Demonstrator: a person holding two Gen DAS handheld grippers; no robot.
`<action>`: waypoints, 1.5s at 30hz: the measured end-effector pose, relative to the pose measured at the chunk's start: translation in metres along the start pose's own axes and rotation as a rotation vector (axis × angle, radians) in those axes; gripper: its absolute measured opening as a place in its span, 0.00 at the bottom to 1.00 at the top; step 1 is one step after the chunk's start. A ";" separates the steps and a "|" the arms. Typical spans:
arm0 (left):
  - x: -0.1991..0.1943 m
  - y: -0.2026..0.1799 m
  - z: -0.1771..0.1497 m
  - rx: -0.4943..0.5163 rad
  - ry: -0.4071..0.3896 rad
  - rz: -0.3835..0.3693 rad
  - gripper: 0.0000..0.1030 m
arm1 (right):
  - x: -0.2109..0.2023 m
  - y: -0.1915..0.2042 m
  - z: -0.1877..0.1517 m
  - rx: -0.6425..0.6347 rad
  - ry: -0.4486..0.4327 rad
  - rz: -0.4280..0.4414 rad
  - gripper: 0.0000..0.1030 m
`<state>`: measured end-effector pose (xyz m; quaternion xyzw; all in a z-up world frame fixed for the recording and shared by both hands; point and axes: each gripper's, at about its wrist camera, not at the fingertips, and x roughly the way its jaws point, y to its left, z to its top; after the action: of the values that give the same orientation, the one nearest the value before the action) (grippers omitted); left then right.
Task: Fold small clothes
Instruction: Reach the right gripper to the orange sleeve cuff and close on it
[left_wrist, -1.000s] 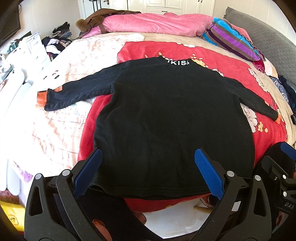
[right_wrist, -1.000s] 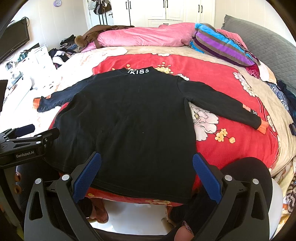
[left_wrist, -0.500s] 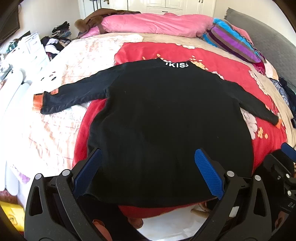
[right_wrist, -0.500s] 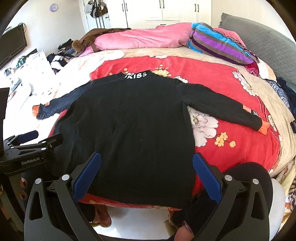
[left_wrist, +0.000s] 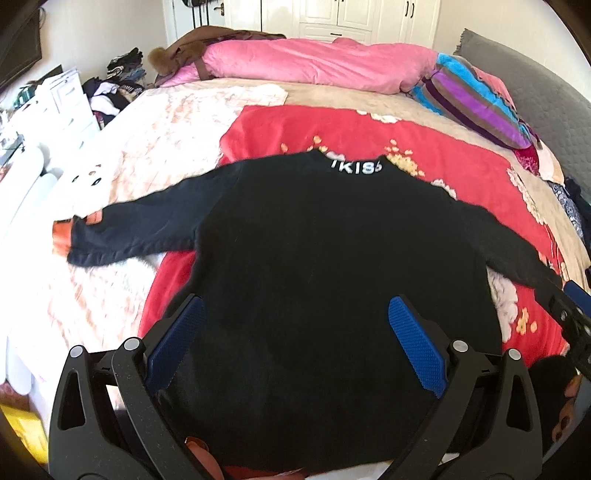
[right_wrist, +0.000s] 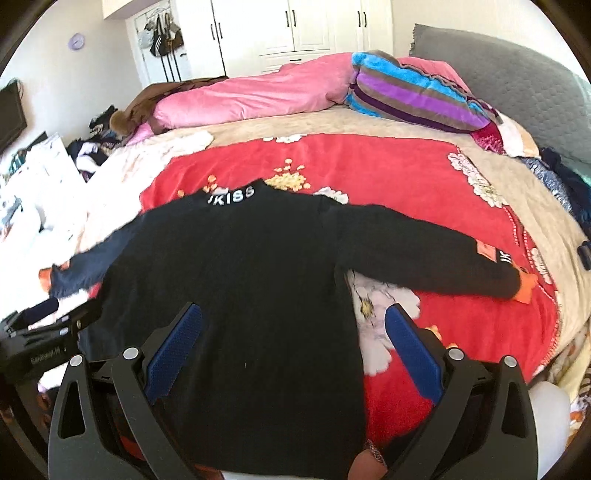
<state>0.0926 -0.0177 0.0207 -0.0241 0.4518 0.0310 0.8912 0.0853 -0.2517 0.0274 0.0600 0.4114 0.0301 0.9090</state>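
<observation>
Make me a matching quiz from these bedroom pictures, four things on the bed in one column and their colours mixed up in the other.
Things:
1. sweater
2. cuff
3. quilt
4. headboard

Colours:
A. grey
B. black
C. pink
D. orange

Pairs: 1-B, 2-D, 3-C, 4-A
</observation>
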 end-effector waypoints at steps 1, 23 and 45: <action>0.002 -0.002 0.004 0.004 -0.003 0.003 0.91 | 0.005 -0.002 0.005 0.009 -0.002 0.001 0.96; 0.064 -0.037 0.071 -0.001 -0.006 -0.029 0.91 | 0.069 -0.052 0.066 0.197 -0.039 -0.089 0.96; 0.130 -0.067 0.070 0.074 0.013 -0.062 0.91 | 0.059 -0.256 0.037 0.602 -0.105 -0.524 0.96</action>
<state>0.2309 -0.0749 -0.0417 -0.0055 0.4575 -0.0137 0.8891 0.1532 -0.5027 -0.0265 0.2180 0.3560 -0.3279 0.8475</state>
